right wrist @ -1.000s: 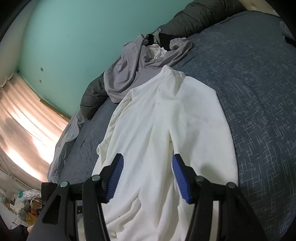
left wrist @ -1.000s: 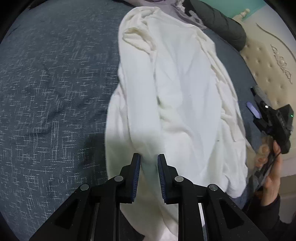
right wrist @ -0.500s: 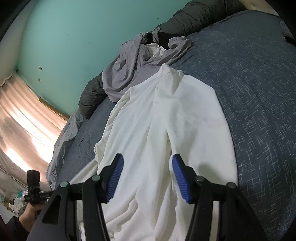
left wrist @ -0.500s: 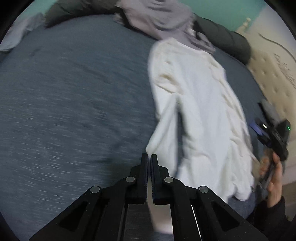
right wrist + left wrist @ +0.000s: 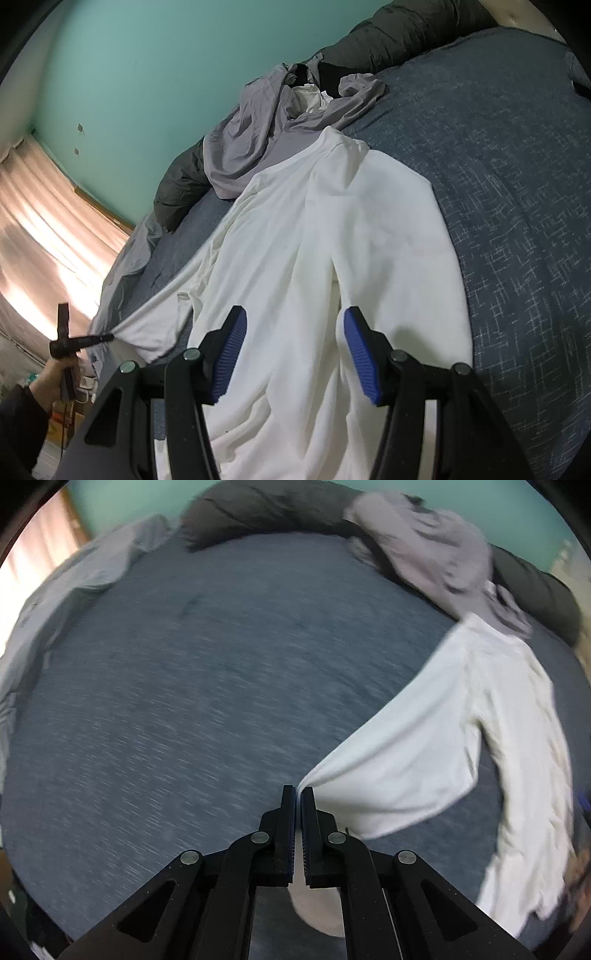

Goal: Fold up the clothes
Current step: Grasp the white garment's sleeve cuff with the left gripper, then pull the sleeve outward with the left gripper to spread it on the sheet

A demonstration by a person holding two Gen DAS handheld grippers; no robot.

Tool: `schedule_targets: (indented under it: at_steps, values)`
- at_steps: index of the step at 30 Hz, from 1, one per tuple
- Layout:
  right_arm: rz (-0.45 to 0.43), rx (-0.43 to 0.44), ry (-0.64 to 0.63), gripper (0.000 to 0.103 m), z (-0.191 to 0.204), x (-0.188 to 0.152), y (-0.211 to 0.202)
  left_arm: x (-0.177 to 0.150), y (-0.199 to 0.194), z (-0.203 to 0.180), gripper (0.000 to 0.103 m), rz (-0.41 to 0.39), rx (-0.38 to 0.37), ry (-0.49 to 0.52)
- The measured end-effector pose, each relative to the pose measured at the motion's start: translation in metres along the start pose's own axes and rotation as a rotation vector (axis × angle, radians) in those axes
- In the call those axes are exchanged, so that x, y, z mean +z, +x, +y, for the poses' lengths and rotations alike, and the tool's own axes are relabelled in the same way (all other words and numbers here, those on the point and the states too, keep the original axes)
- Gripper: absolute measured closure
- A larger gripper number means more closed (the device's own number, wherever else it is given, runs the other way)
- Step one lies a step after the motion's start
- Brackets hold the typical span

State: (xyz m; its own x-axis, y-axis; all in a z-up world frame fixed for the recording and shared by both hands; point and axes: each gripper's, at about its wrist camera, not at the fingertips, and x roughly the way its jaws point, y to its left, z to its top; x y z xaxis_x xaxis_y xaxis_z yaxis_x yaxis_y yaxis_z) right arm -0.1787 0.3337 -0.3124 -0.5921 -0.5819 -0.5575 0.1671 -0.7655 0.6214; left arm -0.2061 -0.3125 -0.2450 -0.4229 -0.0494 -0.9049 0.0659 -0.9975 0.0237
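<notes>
A white long-sleeved shirt [image 5: 332,236] lies lengthwise on the blue-grey bed cover [image 5: 517,184]. My left gripper [image 5: 298,794] is shut on the end of the shirt's sleeve [image 5: 399,764], which stretches taut out to the side, away from the body of the white shirt [image 5: 517,709]. In the right wrist view the left gripper [image 5: 105,336] shows at the far left, a hand [image 5: 48,376] holding it, the sleeve [image 5: 155,314] pulled toward it. My right gripper [image 5: 293,350] hovers open over the shirt's lower body, with nothing between its blue pads [image 5: 360,354].
A crumpled grey garment [image 5: 266,125] and a dark padded jacket [image 5: 399,33] lie at the bed's far end by the teal wall [image 5: 147,74]. A pale grey sheet [image 5: 66,590] drapes the bed's left edge. Curtains [image 5: 33,236] hang at the left.
My left gripper closed on the sleeve and pulled it out sideways across the bed, away from the shirt's body. The right gripper stayed open in place.
</notes>
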Motion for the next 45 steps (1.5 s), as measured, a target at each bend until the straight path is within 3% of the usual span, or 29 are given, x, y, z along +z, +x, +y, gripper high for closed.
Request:
schedule_targets:
  at_steps: [12, 17, 20, 26, 29, 36, 45]
  values:
    - [0.018, -0.039, 0.001, 0.047, -0.005, 0.004, 0.006, 0.022, 0.025, 0.052, 0.094, -0.011, 0.087, -0.177]
    - [-0.007, -0.034, 0.079, 0.047, -0.016, 0.012, -0.011, 0.01, 0.007, 0.067, 0.086, -0.042, 0.028, -0.246]
    - [-0.018, -0.079, 0.094, 0.047, -0.02, 0.014, -0.025, -0.005, -0.004, 0.065, 0.085, -0.046, -0.006, -0.234]
    - [0.017, -0.092, 0.134, 0.047, -0.029, 0.007, -0.059, -0.037, -0.021, 0.027, 0.083, -0.032, -0.157, -0.157]
    - [0.091, -0.138, 0.115, 0.047, -0.032, -0.004, -0.078, -0.055, -0.027, 0.004, 0.079, -0.027, -0.221, -0.108]
    - [0.25, -0.223, 0.09, 0.047, -0.04, -0.043, -0.114, -0.082, -0.036, -0.037, 0.078, -0.035, -0.299, -0.015]
    - [0.41, -0.233, 0.025, 0.047, -0.023, -0.089, -0.103, -0.114, -0.051, -0.087, 0.078, -0.058, -0.382, 0.056]
